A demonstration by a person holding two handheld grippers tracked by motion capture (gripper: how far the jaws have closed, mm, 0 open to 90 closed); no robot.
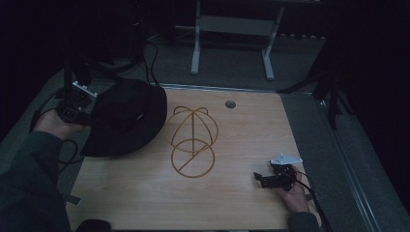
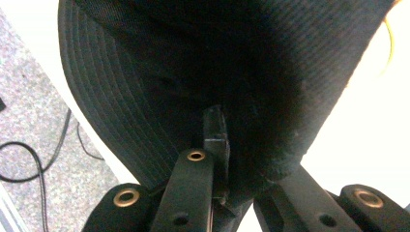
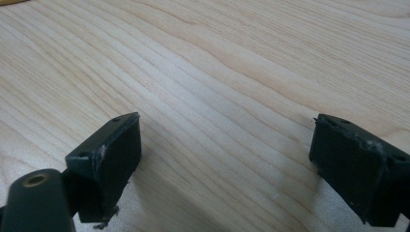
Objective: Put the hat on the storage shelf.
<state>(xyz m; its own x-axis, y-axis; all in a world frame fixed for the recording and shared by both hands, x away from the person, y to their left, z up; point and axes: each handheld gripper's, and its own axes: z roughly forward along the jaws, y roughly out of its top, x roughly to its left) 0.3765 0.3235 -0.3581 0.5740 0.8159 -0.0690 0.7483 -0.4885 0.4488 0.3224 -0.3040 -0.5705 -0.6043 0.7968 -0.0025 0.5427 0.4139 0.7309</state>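
**Black hat clamped at its brim by the left jaws**

Black hat (image 1: pixel 126 118) is hanging over the desk's (image 1: pixel 145 193) left rear corner, part of its brim lying on the wood, just beside the gold wire hat stand (image 1: pixel 192 141) sitting mid-desk. The high view is showing the left gripper (image 1: pixel 77 104) meeting the hat's left edge; the left gripper view is adding the stitched brim (image 2: pixel 159 96) pinched between jaws pressed together. The right gripper (image 1: pixel 271 179) is resting near the desk's front right, and the right gripper view is showing its jaws standing wide apart over bare wood grain. No readable writing is showing anywhere.
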